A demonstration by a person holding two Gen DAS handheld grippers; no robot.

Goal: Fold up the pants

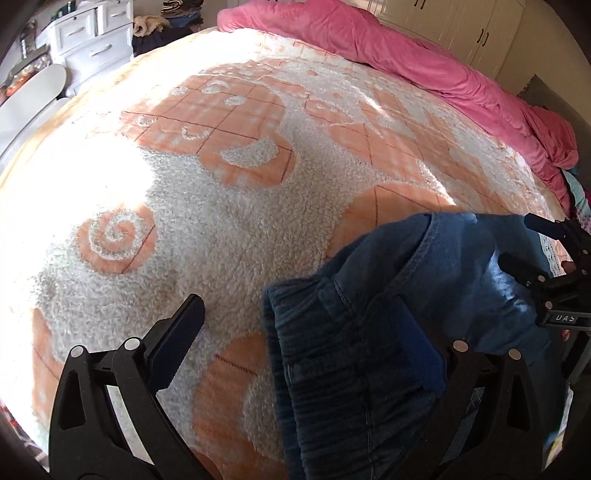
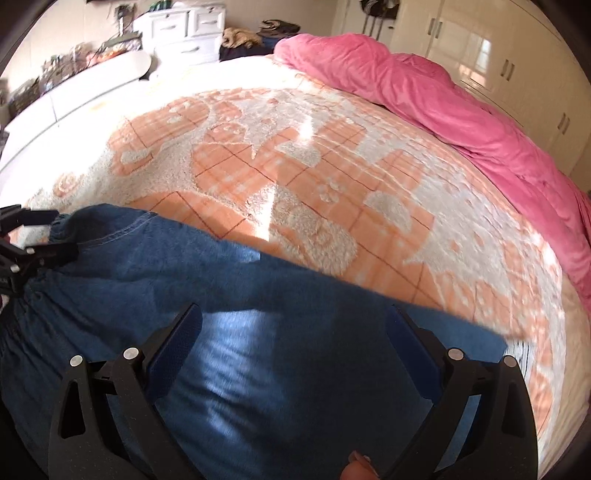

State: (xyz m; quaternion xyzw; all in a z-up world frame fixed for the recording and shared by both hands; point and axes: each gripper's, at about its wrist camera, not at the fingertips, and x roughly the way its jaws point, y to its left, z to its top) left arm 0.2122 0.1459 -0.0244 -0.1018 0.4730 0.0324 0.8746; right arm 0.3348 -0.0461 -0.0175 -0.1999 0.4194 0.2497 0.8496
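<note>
Both my sets of jaws are spread wide here, and neither is clamped on anything. My left gripper point(image 1: 303, 343) hangs over the bed with its left finger point(image 1: 181, 343) above bare blanket, while the right finger point(image 1: 417, 347) sits on top of the denim, the cloth running under it rather than being pinched between the two.

The pants point(image 1: 388, 332), blue denim with a gathered elastic waistband, lie at about 5 o'clock in my left view, the waistband end bunched toward 6 o'clock. In my right view the pants point(image 2: 207, 295) stretch from 9 o'clock across to 4 o'clock, spread over the near edge of the bed.

My right gripper point(image 2: 295, 343) is gaping wide too, the denim lying flat beneath and between the pads, nothing held. From the left view I can see that same right gripper point(image 1: 532, 243) at 3 o'clock, jaws apart at the far edge of the denim. A small label on its body reads "UAS" point(image 1: 563, 318), seemingly mirrored or upside down; I can't be sure of the lettering.

The blanket point(image 1: 221, 184) is fuzzy white with peach shapes and a spiral at 9 o'clock. A pink duvet point(image 2: 424, 99) is heaped from 12 to 3 o'clock. White drawers point(image 2: 184, 33) stand at 11 o'clock, white wardrobe doors point(image 2: 517, 74) at 1 o'clock.
</note>
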